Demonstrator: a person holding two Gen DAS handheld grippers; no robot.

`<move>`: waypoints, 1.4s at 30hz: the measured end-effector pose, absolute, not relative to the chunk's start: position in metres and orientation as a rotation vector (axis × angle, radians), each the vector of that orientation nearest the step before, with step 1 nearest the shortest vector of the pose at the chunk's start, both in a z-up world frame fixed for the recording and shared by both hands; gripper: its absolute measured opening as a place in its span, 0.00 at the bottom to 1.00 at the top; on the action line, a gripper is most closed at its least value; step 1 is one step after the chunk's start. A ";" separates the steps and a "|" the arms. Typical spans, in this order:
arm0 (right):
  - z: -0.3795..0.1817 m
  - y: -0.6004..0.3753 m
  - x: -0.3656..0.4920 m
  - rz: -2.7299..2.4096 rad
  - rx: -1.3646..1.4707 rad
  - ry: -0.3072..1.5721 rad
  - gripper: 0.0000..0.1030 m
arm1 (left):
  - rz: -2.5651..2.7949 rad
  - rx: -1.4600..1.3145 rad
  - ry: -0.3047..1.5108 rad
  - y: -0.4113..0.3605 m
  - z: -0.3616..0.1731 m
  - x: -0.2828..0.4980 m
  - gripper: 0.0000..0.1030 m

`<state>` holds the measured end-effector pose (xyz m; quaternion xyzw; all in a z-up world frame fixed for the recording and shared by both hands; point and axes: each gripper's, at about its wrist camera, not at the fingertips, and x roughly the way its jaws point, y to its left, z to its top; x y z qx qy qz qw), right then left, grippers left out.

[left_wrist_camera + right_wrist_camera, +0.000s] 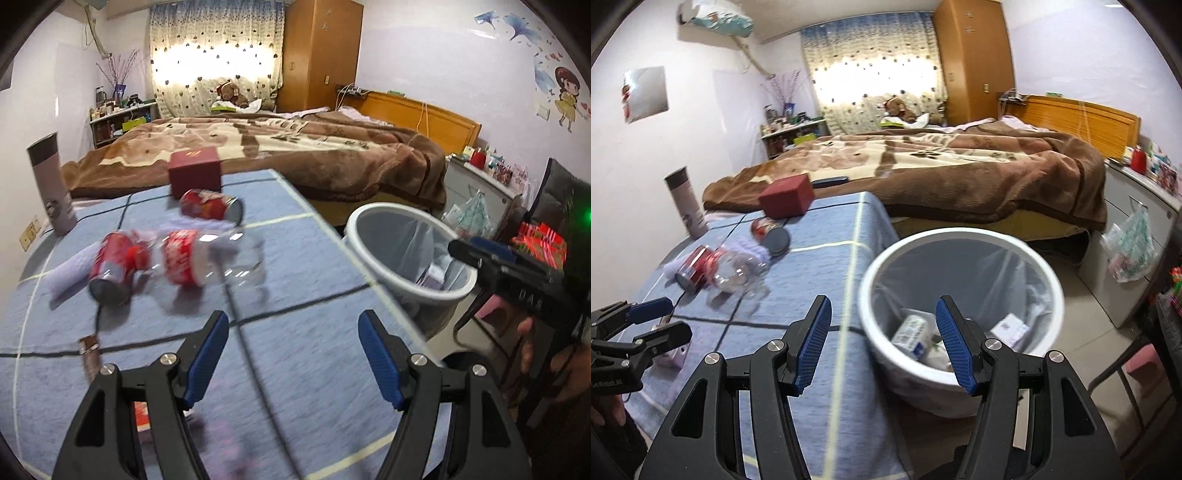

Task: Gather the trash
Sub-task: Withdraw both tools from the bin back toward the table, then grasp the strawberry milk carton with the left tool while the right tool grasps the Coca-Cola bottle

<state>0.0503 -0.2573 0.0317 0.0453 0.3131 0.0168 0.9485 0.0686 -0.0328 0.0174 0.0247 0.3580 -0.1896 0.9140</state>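
Partly done, judging by the bin (960,314) off the tabletop's (295,258) right edge: cartons and wrappers already inside. Still lying out on the tabletop: clear bottle (207,262) on its side, long axis roughly left-right, neck probably to the right, though blurred; two red cans, far can (212,208) tipped with its end toward the bin, near can (114,267) end-on toward the camera; small wrapper (89,356) by the front edge. Left tongs (293,354) spread wide, empty, above the tabletop. Right tongs (882,343) likewise released, over the bin's rim.
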 end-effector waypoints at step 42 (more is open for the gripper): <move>0.021 -0.131 0.112 0.334 -0.103 0.742 0.59 | -0.411 0.262 0.911 0.058 -0.034 0.128 0.78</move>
